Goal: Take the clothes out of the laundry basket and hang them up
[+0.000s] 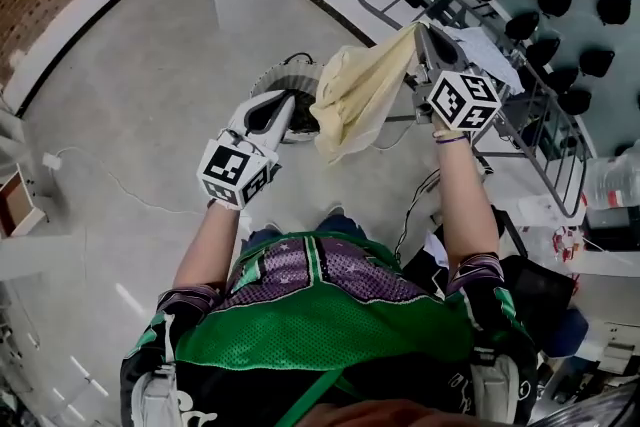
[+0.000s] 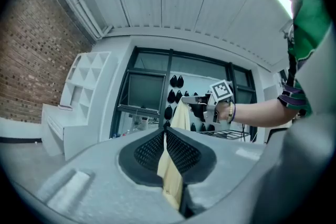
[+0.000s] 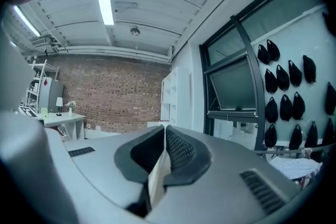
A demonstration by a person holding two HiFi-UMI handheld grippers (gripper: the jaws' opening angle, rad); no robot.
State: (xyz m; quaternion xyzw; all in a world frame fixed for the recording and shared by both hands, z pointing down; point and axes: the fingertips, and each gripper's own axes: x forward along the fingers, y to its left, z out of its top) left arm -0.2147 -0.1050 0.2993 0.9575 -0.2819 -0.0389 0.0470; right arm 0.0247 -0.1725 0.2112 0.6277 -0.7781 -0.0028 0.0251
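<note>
- Closest to the lens is the person's green jersey (image 1: pixel 330 325), filling the bottom of the head view, with both forearms reaching up-frame from it.
- Left tongs (image 1: pixel 289 101) are clamped shut on the pale yellow cloth (image 1: pixel 352 100). In the left gripper view a strip of it is pinched between the black mesh pads (image 2: pixel 149 150) and hangs out below them.
- Right tongs (image 1: pixel 419 28) are closed on the same cloth too, gripping it at its top end. The right gripper view shows a fabric edge squeezed between the pads.
- So the cloth is up in the air in the upper middle of the frame, held between the two tongs — higher at the right end, with the loose bulk sagging in folds underneath.
- Laundry basket (image 1: pixel 283 72) sits on the grey floor (image 1: pixel 150 95) just behind the left tongs, partly hidden by them and the cloth.
- Metal drying rack (image 1: pixel 553 147) is over at the right side of the frame — just past the right tongs.
</note>
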